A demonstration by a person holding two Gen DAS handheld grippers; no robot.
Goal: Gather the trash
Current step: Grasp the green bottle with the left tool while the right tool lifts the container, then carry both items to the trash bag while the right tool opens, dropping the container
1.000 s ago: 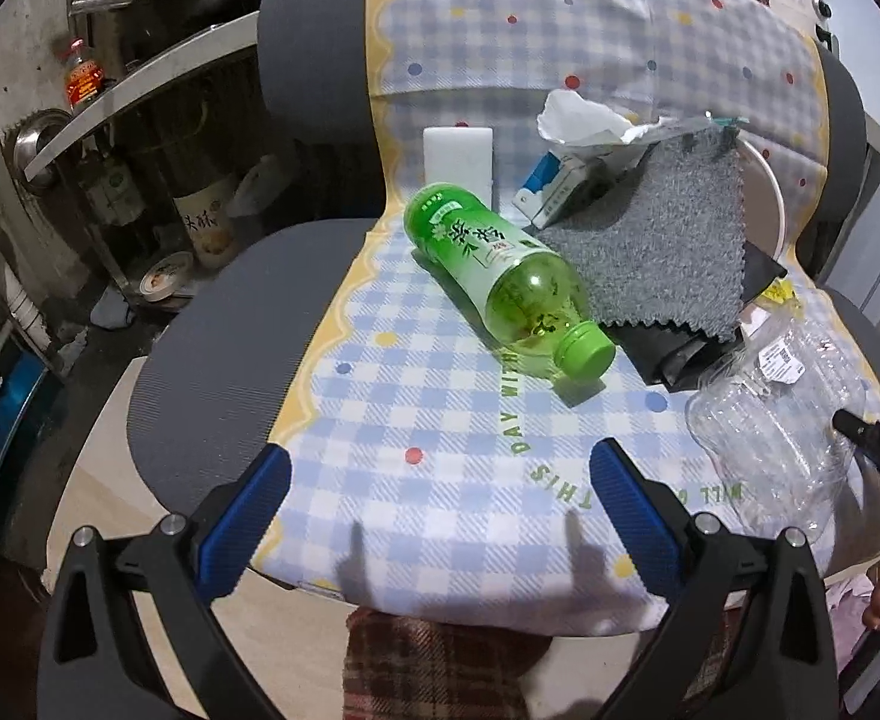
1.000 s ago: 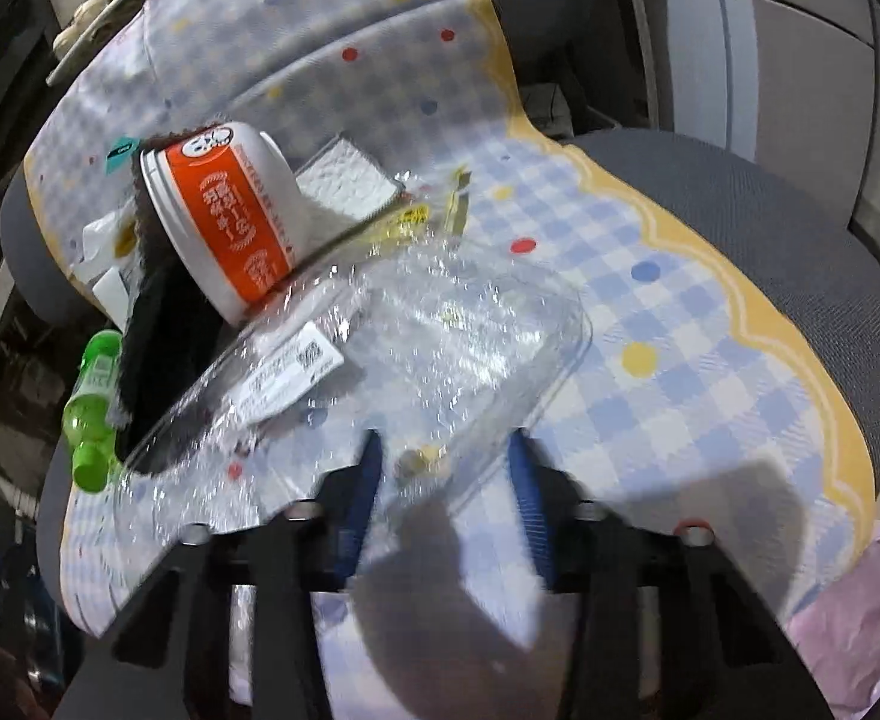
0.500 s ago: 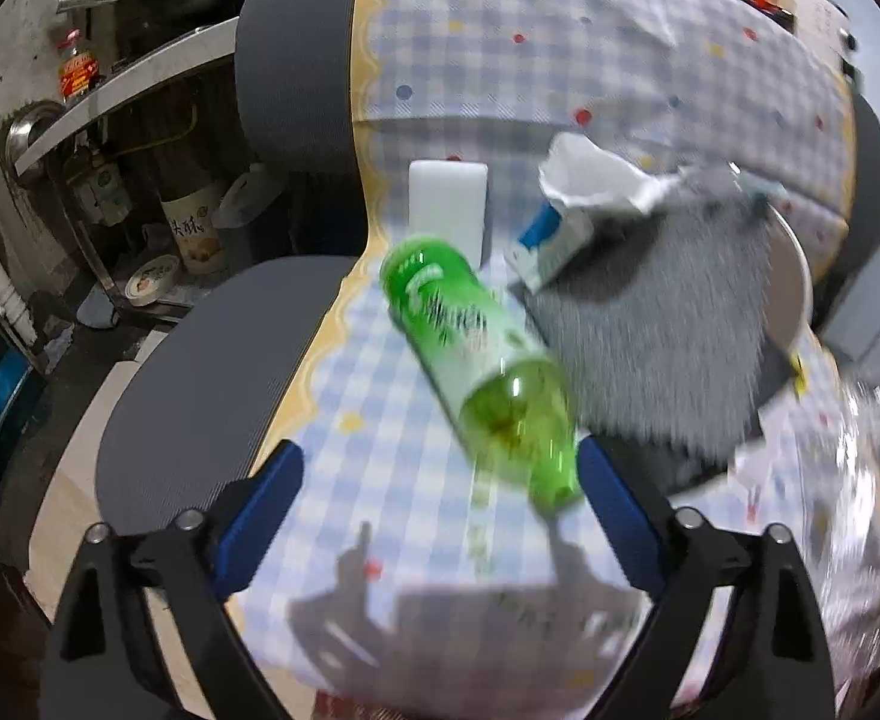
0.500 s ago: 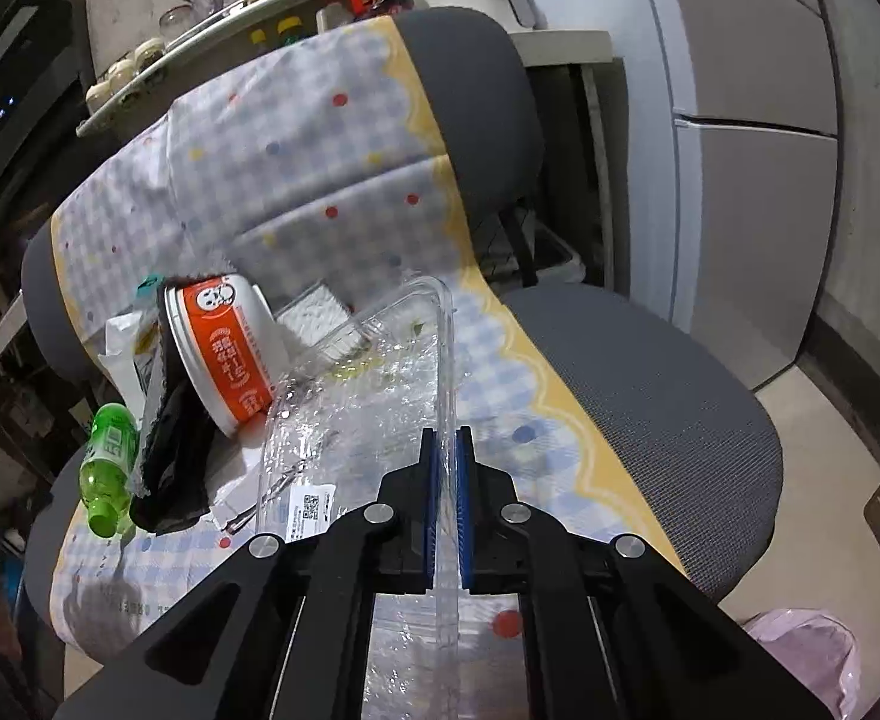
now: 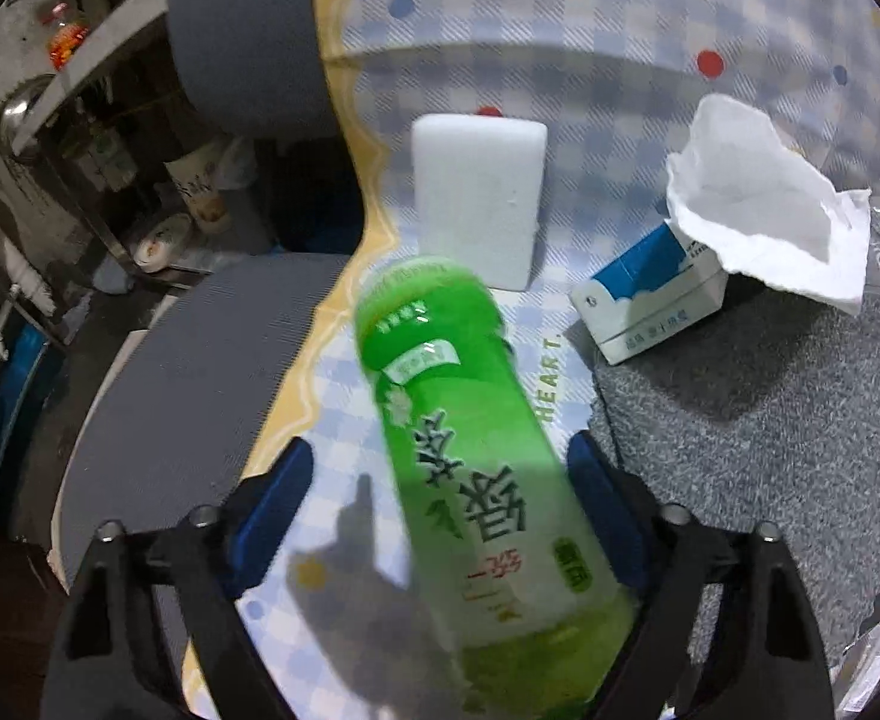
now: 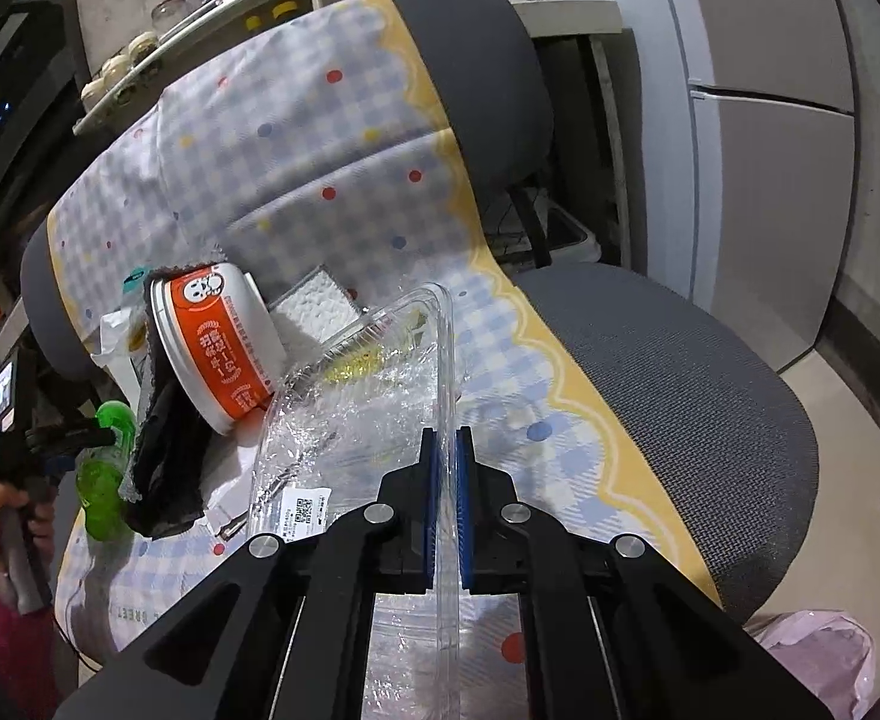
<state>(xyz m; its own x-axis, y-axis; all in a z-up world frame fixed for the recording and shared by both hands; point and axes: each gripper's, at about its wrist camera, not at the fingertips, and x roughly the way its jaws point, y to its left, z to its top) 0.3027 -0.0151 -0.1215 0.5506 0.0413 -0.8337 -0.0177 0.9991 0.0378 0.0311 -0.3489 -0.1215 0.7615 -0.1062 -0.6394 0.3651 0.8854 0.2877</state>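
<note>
A green tea bottle (image 5: pixel 476 480) lies on the checked cloth of a chair seat, its body between the blue pads of my left gripper (image 5: pixel 440 480), which is open around it. It also shows in the right wrist view (image 6: pixel 107 474). My right gripper (image 6: pixel 447 450) is shut on the rim of a clear plastic clamshell tray (image 6: pixel 356 420) and holds it tilted above the seat. An orange instant-noodle bowl (image 6: pixel 215 339) lies on its side behind the tray.
A white foam block (image 5: pixel 479 192) leans on the chair back. A blue-white carton (image 5: pixel 650 294) with crumpled tissue (image 5: pixel 758 198) sits on a grey cloth (image 5: pixel 770 420). A black cloth (image 6: pixel 167 456) lies by the bowl. A pink bag (image 6: pixel 824 666) is on the floor at right.
My left gripper moved forward until the green bottle came between its pads. My right gripper closed on the clear tray's rim and lifted it up off the seat.
</note>
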